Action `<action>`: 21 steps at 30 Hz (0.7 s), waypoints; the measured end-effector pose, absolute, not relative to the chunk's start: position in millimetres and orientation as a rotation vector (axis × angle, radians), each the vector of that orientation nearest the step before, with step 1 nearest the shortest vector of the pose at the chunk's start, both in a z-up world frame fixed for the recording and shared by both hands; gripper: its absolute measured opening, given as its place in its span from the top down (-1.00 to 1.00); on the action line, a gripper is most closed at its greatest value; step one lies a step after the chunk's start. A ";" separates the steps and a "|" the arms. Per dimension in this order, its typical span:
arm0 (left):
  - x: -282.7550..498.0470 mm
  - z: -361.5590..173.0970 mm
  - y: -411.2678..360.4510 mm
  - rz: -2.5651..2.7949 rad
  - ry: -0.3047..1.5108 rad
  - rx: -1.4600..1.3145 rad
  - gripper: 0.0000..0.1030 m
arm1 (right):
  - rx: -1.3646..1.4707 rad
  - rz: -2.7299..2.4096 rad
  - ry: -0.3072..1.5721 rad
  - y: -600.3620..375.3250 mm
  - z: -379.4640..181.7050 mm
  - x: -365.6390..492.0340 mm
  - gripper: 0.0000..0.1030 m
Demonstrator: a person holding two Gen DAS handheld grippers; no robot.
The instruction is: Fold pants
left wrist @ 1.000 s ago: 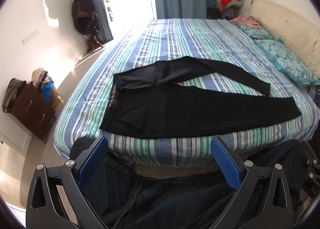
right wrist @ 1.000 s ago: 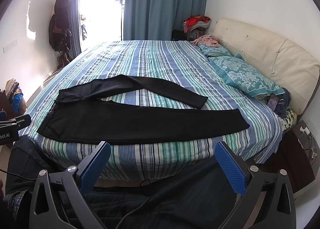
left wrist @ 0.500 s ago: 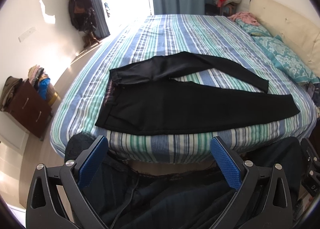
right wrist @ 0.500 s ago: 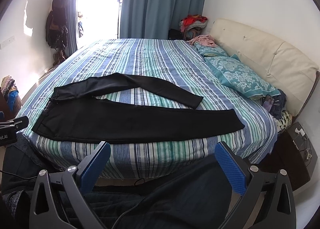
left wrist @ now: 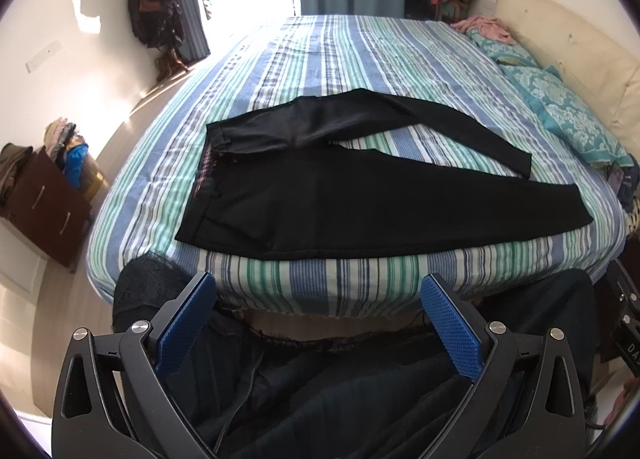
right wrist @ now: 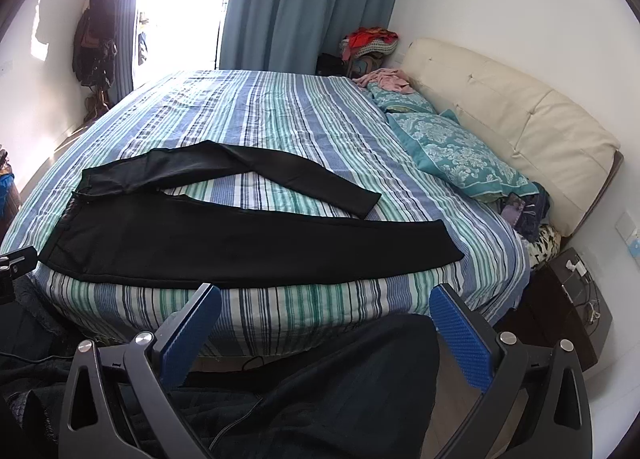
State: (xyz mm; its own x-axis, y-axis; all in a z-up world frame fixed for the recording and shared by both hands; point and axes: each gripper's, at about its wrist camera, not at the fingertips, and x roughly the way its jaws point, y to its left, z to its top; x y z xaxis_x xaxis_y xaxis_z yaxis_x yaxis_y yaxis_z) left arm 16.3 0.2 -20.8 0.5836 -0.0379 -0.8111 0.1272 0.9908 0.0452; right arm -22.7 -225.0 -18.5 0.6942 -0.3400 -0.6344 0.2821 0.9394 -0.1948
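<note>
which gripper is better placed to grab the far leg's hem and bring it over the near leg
Right, likely. The far leg's hem lies toward the pillow end, nearer the open right gripper. The open left gripper faces the waistband end.

Pants lie flat on the bed, mid-frame, waist at left, legs running right. Pillow lies at right, headboard behind it. Dresser stands at left.

One pair of black pants lies on one striped bed. Two teal patterned pillows sit at the frame's right. Two grippers, left gripper and right gripper, each spread wide with two blue pads.
</note>
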 end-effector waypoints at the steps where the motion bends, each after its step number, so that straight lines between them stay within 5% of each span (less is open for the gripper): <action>1: 16.7 -21.1 0.0 -0.095 0.945 0.101 -0.99 | -0.089 -0.359 0.733 -226.0 -20.0 -21.7 -1.00; 21: 20.7 -25.2 -4.2 -0.094 0.955 0.120 -0.99 | -0.064 -0.324 0.800 -226.4 -38.4 -9.6 -1.00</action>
State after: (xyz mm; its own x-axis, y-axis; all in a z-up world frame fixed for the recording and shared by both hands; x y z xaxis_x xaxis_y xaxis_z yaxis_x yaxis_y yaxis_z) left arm 20.7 -4.2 -25.2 0.5745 -0.0275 -0.8180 0.1331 0.9893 0.0603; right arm -9.6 -226.4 -38.4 0.6501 -0.3090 -0.6942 0.2607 0.9488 -0.1781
